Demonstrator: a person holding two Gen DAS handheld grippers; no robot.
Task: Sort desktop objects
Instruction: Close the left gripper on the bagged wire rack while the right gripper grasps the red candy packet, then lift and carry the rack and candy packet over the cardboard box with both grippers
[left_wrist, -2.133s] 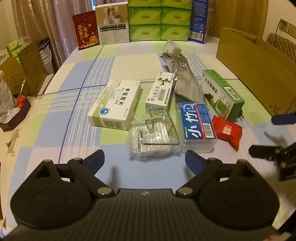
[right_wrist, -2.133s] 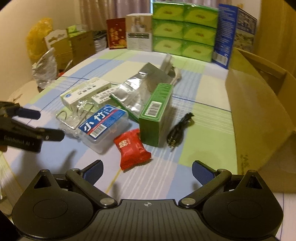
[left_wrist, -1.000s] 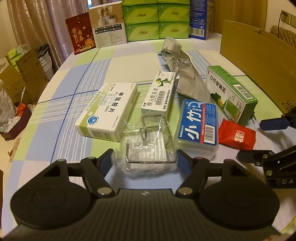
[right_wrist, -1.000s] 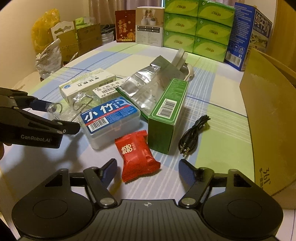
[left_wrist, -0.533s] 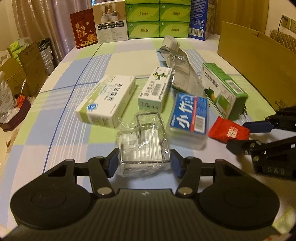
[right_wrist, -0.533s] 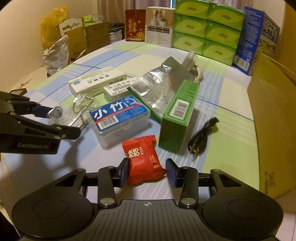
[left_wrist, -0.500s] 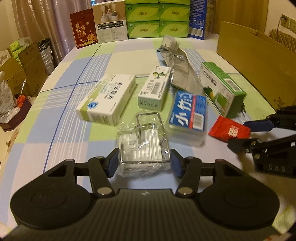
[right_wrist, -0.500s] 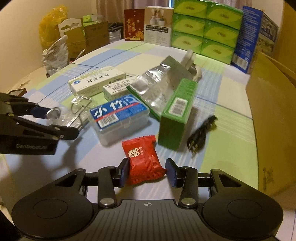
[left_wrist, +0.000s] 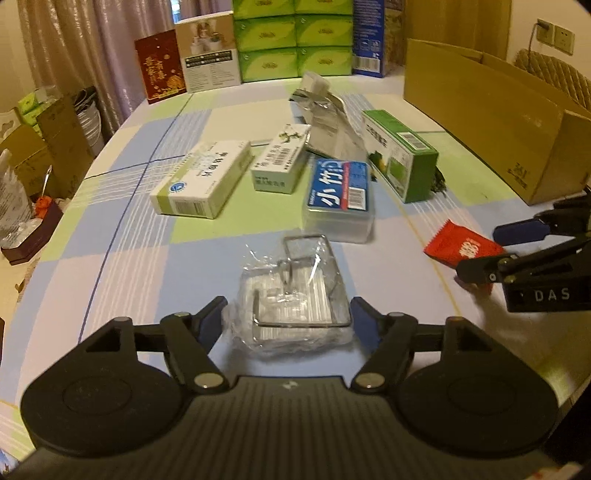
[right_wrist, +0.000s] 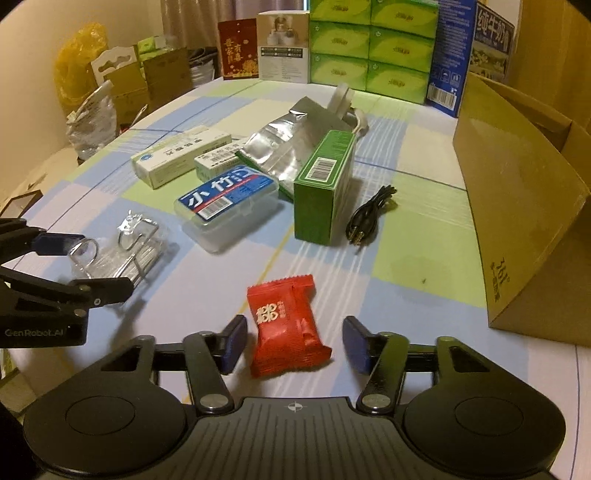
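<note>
Since half a second ago both grippers have drawn back toward the near edge of the table, taking their items away from the cluster, and both sets of jaws have widened. The left gripper (left_wrist: 287, 320) now stands with its jaws apart on either side of the plastic-wrapped wire rack (left_wrist: 293, 301); the blue pads sit just beside the wrapping, and contact cannot be confirmed. The rack rests on the checked tablecloth (left_wrist: 122, 236), near the clear blue-labelled box (left_wrist: 339, 199) but no longer against it. The right gripper (right_wrist: 293, 341) likewise has its jaws spread, with visible gaps between the pads and the red candy packet (right_wrist: 286, 325), which lies flat on the cloth between them. Farther back lie the white medicine box (left_wrist: 201, 177), the smaller white-green box (left_wrist: 280, 162), the silver foil pouch (right_wrist: 286, 149) and the green carton (right_wrist: 325, 181), the pouch partly tucked against the carton. A black cable (right_wrist: 369, 214) lies just right of the carton. The open cardboard box (right_wrist: 517, 192) stands on the right side of the table.
</note>
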